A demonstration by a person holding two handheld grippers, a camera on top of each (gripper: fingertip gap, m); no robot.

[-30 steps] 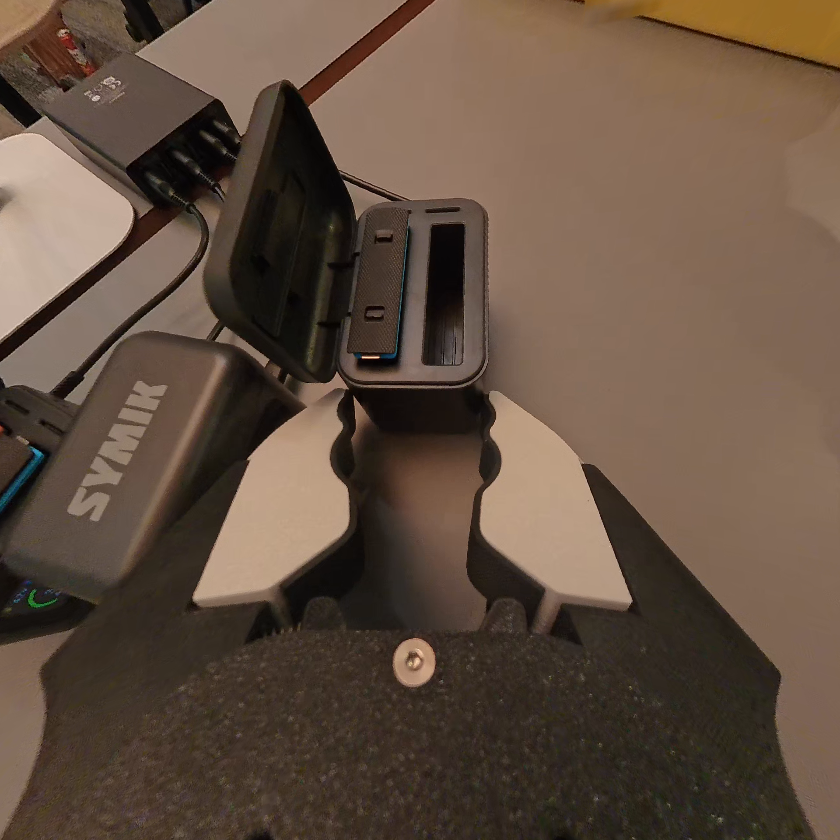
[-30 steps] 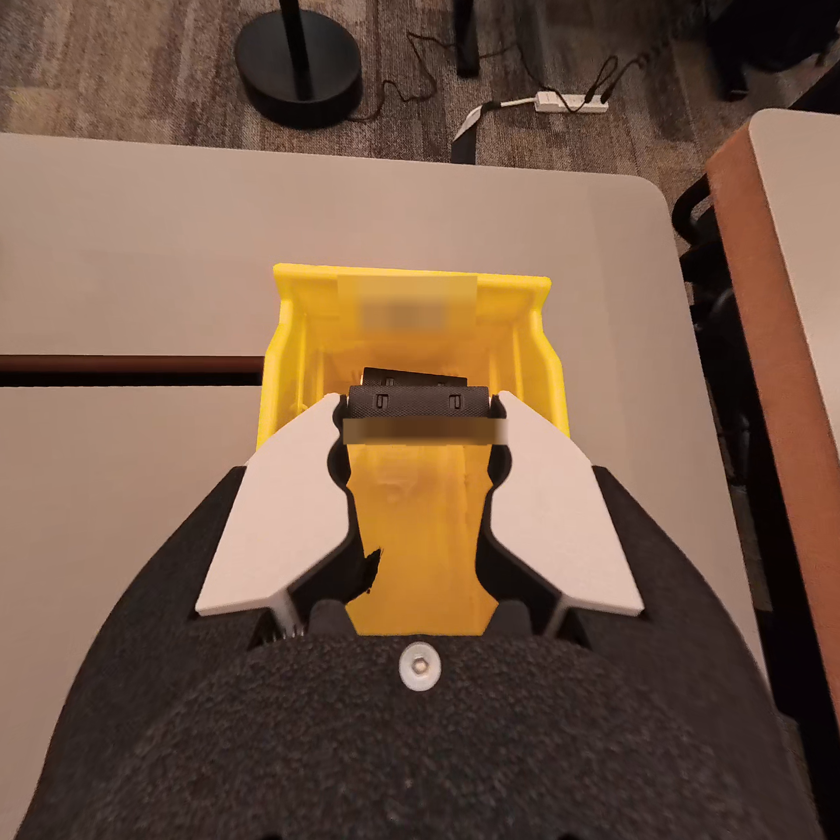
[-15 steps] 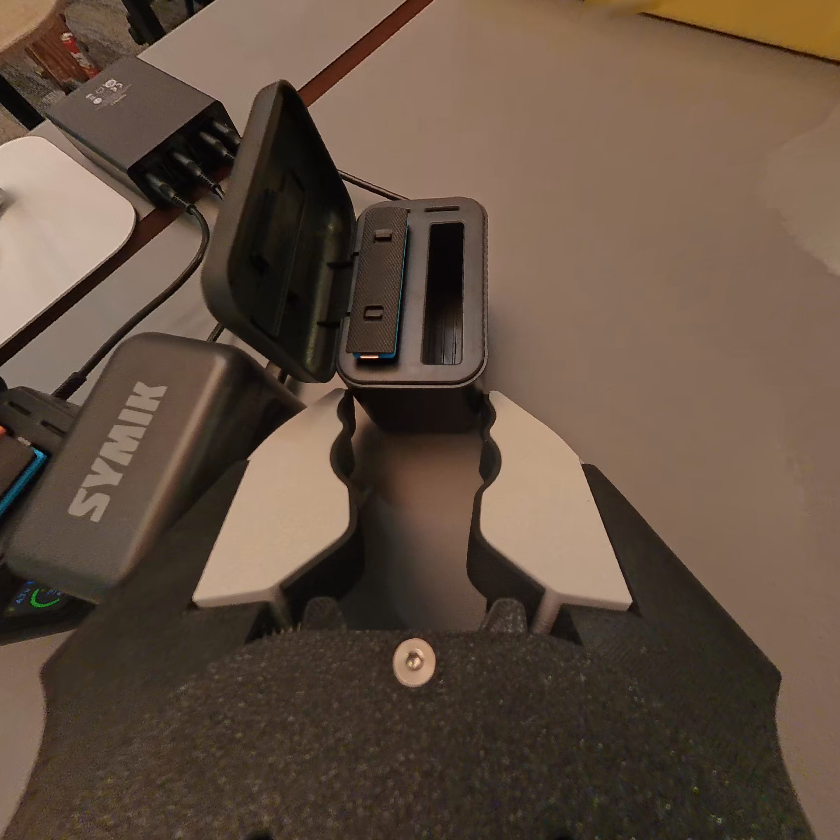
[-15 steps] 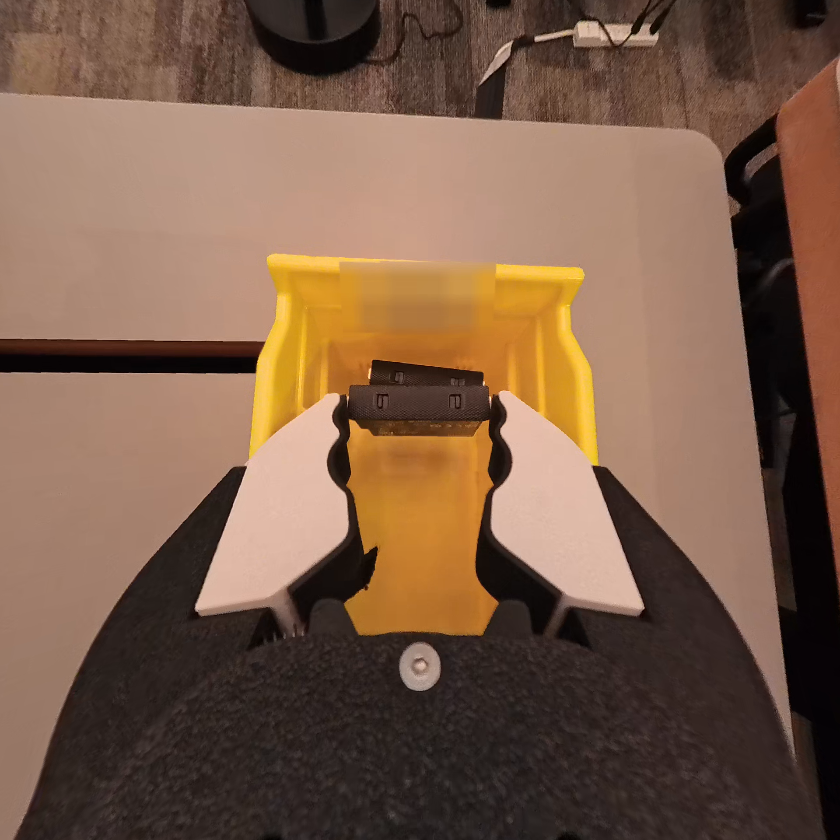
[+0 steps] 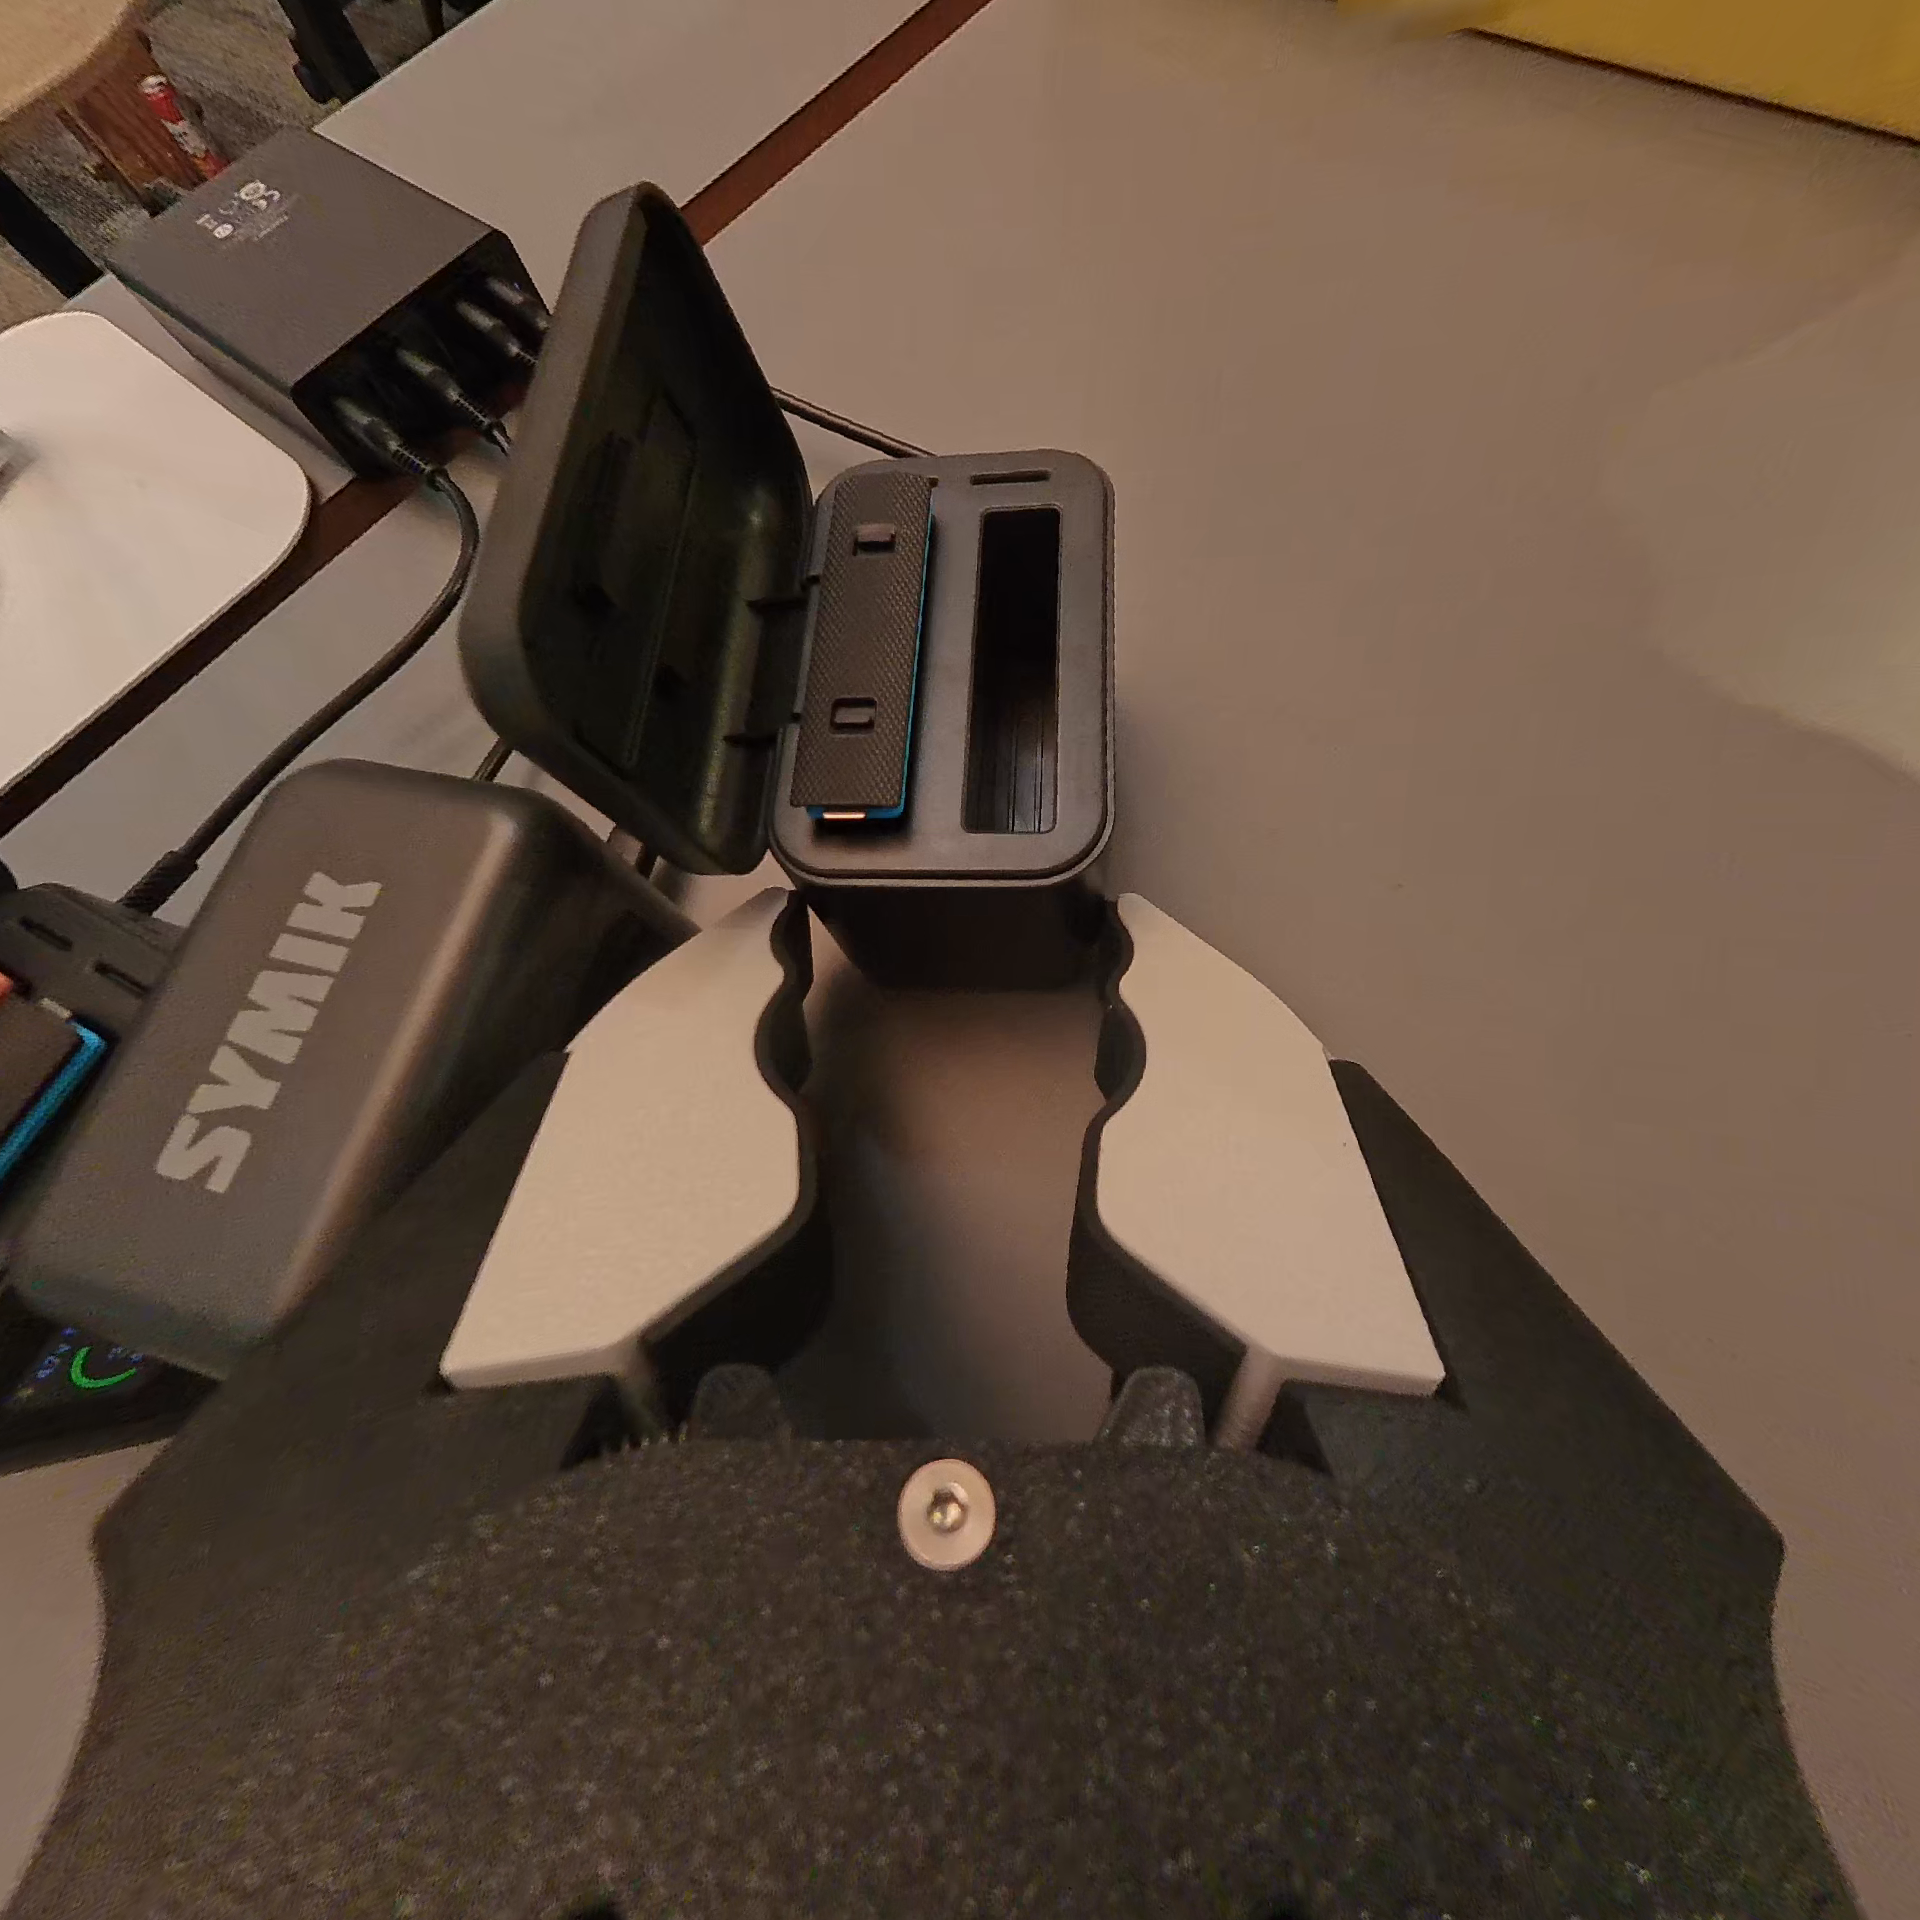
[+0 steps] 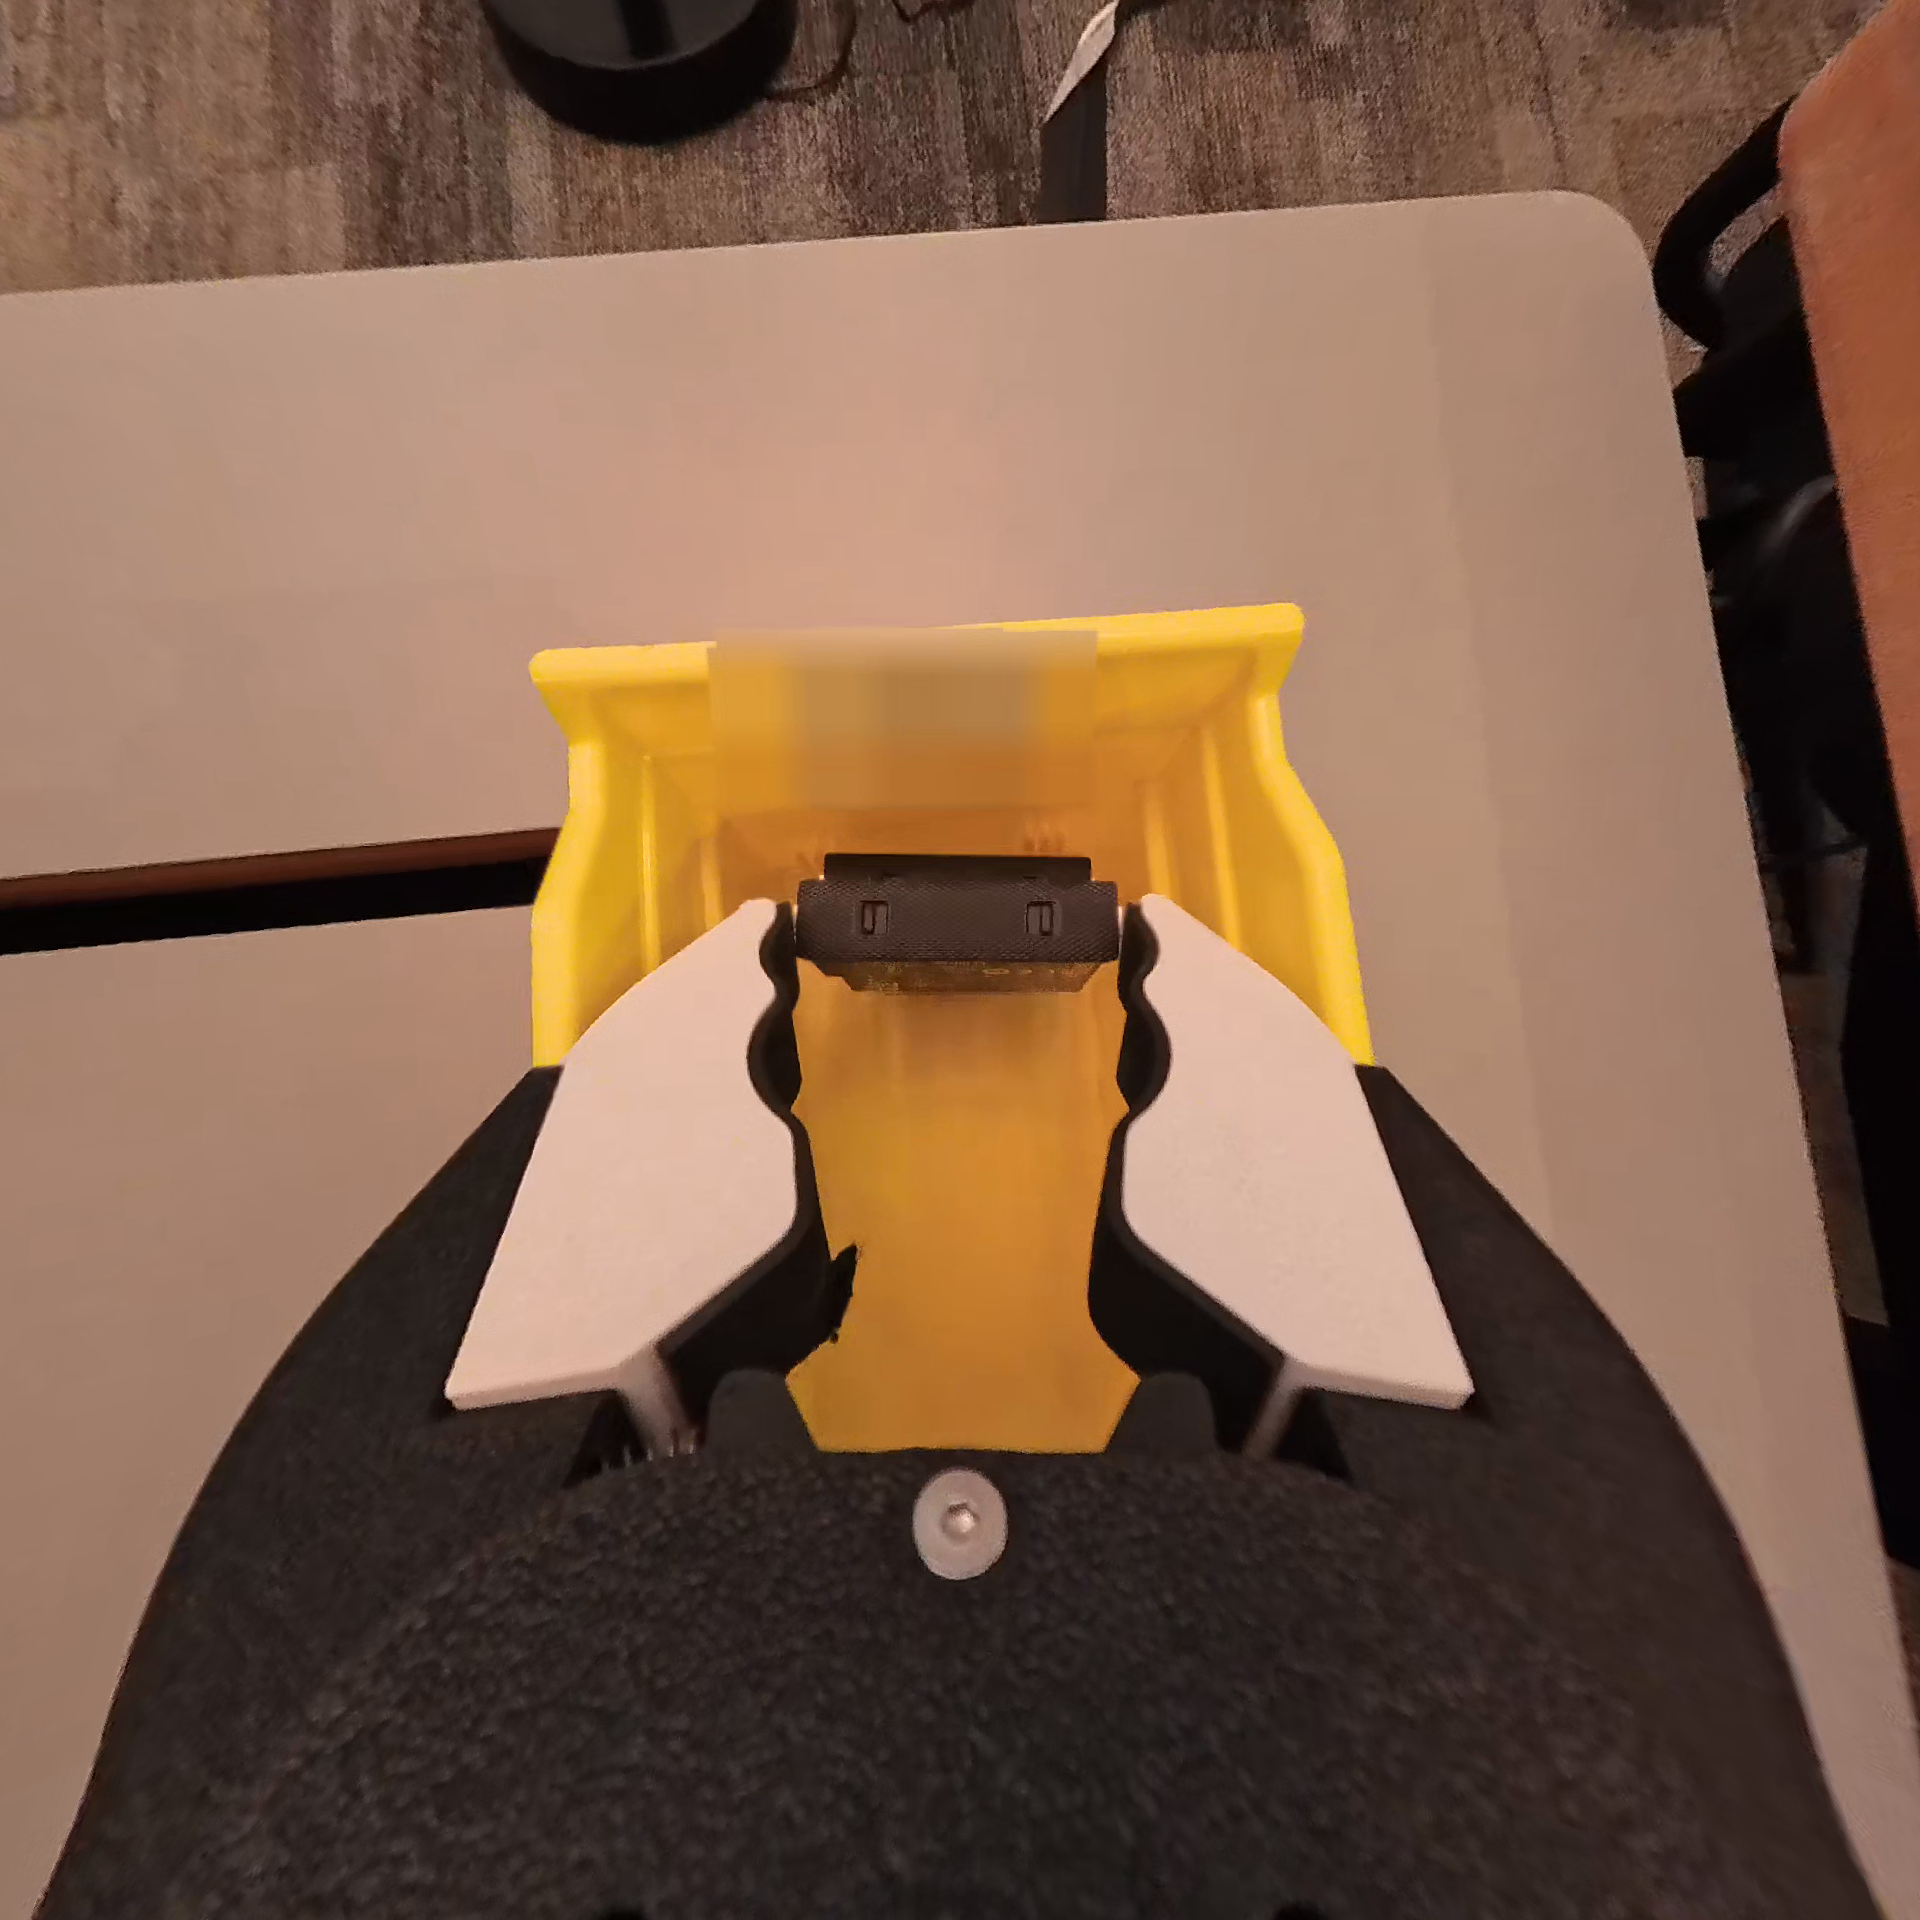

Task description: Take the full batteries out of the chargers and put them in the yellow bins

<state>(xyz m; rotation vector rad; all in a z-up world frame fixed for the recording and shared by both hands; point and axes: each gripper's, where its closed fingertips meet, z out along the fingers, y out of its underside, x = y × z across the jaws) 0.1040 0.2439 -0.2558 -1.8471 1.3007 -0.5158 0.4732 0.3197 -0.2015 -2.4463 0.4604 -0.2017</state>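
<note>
Bracing the open charger (image 5: 951, 675) is the job on the left wrist view: the left gripper (image 5: 948, 925) has its jaws clamped on the near end of the case, one fingertip on each side wall, steadying it on the grey table (image 5: 1455, 520). Lid (image 5: 634, 520) is flipped up to the left. One battery with a blue edge (image 5: 862, 644) sits in the left slot; the right slot (image 5: 1013, 665) is empty. A second dark charger case (image 5: 281, 1049) lies just beside on the left, and a black power hub (image 5: 312, 270) with cables sits farther back. On the right wrist view, the right gripper (image 6: 956, 920) has its jaws shut on a black battery (image 6: 956, 925), held crosswise by its short ends, hanging over the mouth of the yellow bin (image 6: 1288, 831). Another battery (image 6: 956, 864) looks to be already lying inside, mostly hidden behind the held one. Step in hand, judging by this: dropping off the battery. Next move likely calls for lowering a bit, parting the jaws so it falls clear of the bin walls, then going back for the one left in the charger while the left gripper holds the case.
</note>
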